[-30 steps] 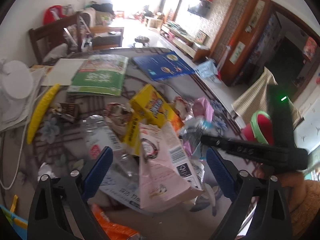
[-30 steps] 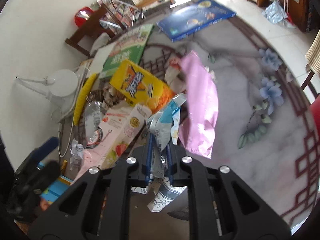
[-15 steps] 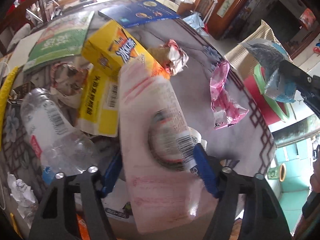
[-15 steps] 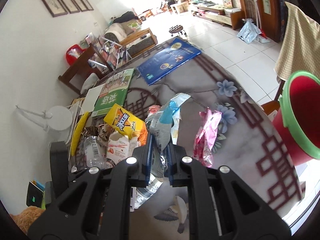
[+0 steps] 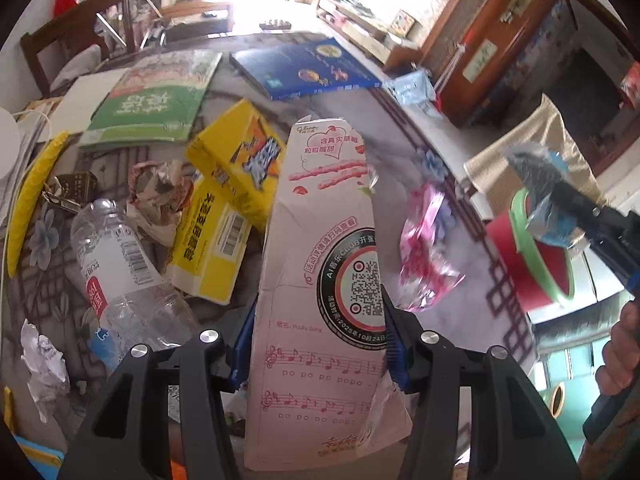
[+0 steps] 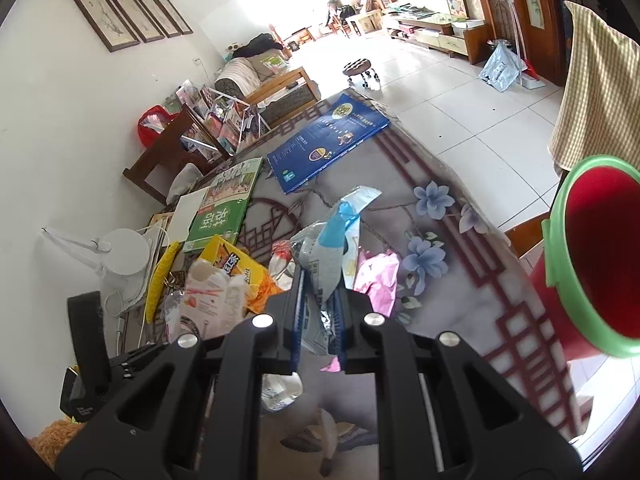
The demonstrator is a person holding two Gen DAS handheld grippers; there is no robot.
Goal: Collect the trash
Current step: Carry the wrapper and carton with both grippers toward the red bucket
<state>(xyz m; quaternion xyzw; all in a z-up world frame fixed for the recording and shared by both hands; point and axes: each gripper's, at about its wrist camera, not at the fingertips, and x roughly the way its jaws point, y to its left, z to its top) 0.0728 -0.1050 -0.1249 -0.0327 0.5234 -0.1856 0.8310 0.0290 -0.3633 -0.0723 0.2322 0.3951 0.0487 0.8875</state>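
We lose the pink carton's [image 5: 320,280] lower end behind the tongs. The pink wrapper [image 5: 426,256] is motion-blurred. The red bin [image 6: 592,256] near the counter's edge is cut off.

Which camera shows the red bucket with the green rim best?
The right wrist view. There the red bucket sits at the right edge, tipped toward the camera, so you see into its open mouth and its green rim. In the left wrist view the bucket is smaller, blurrier, and partly hidden behind the right gripper and its wrapper.
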